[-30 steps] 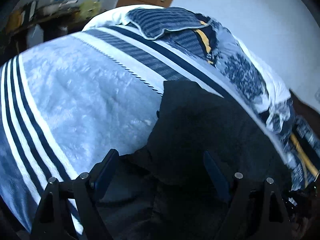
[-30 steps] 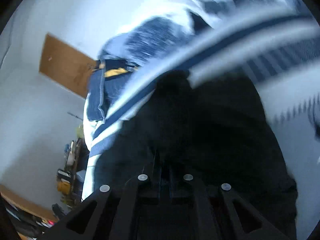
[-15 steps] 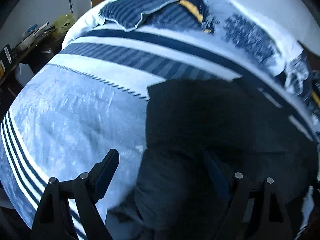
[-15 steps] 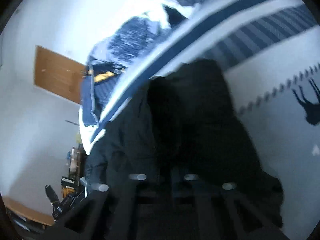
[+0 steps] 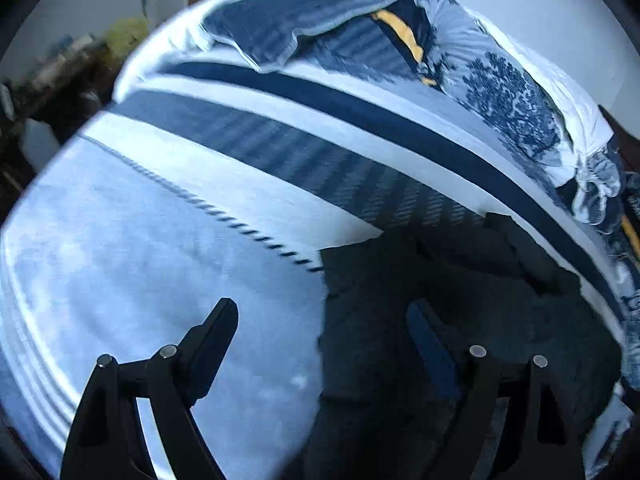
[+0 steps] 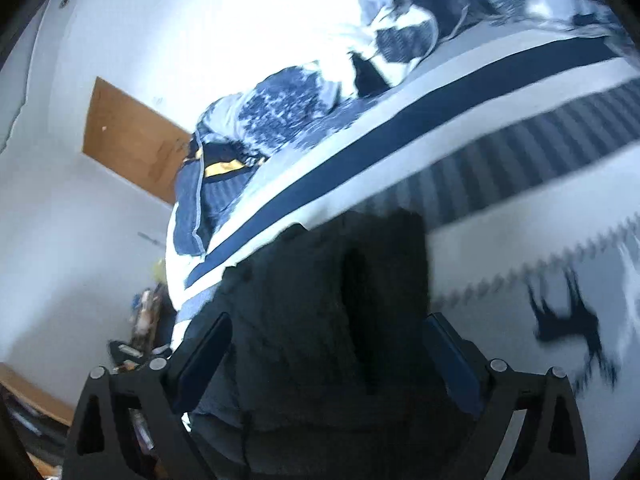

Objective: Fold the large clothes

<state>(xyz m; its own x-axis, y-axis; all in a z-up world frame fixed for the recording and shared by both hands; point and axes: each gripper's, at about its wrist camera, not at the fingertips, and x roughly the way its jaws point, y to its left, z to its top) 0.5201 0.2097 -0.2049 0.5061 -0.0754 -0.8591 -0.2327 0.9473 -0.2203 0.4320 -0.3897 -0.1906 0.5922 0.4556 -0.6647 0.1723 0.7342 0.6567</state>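
- My left claw (image 5: 324, 344) hangs released over the bed, its left finger above the pale blue blanket (image 5: 132, 240), its right finger above the dark garment (image 5: 460, 300)
- My right claw (image 6: 326, 344) has just been opening; its jaws now stand wide, the dark garment (image 6: 320, 300) lying between them, not pressed by the pads
- The garment lies bunched on the near part of the striped blanket; rumpled blue patterned bedding (image 5: 508, 92) is piled at the far side

The dark garment (image 5: 460, 320) runs off the bottom edge in both wrist views, its folds lost in shadow, and the clutter (image 5: 60, 68) beside the bed (image 5: 140, 240) is blurred beyond telling.
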